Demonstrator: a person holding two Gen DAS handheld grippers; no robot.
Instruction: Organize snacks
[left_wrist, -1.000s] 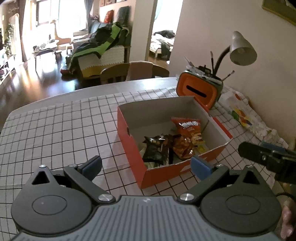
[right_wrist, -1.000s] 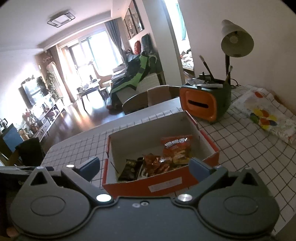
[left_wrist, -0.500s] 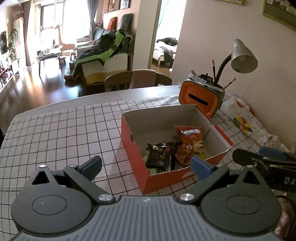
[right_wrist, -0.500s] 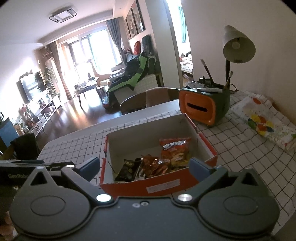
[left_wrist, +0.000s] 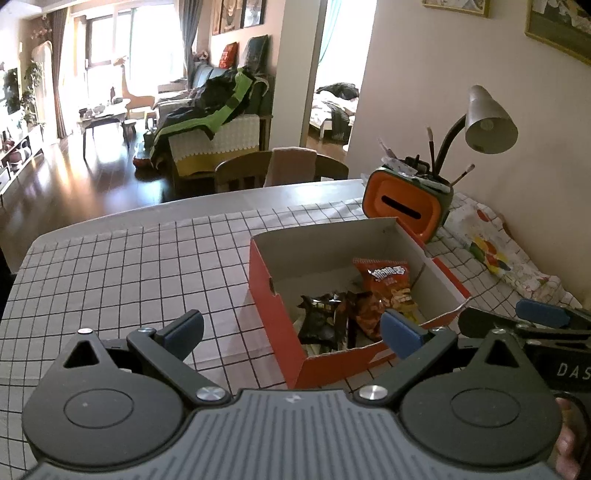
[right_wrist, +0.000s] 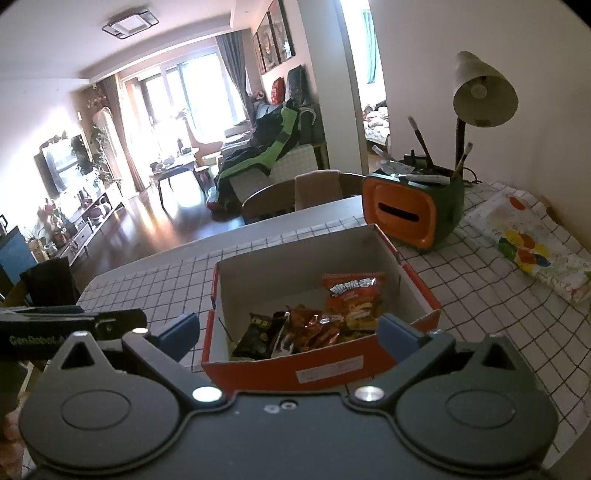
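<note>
An orange cardboard box (left_wrist: 275, 306) (right_wrist: 321, 373) with a white inside stands on the checked tablecloth. It holds an orange-red chip bag (left_wrist: 388, 282) (right_wrist: 352, 295), a black snack packet (left_wrist: 321, 321) (right_wrist: 260, 334) and a shiny red-brown packet (left_wrist: 364, 312) (right_wrist: 314, 326). My left gripper (left_wrist: 291, 332) hovers open before the box's near left corner, nothing between its fingers. My right gripper (right_wrist: 290, 332) is open and empty too, in front of the box's near wall. Each gripper shows at the edge of the other's view.
An orange-and-green holder (left_wrist: 406, 206) (right_wrist: 410, 210) with brushes and a desk lamp (left_wrist: 487, 122) (right_wrist: 480, 92) stand behind the box by the wall. A printed white pack (left_wrist: 495, 251) (right_wrist: 528, 247) lies to the right. A chair (left_wrist: 266, 173) stands at the table's far edge.
Both grippers have drawn back and risen a little from the box, so it sits slightly farther away. The snacks and the box have not moved; both grippers stay open.
</note>
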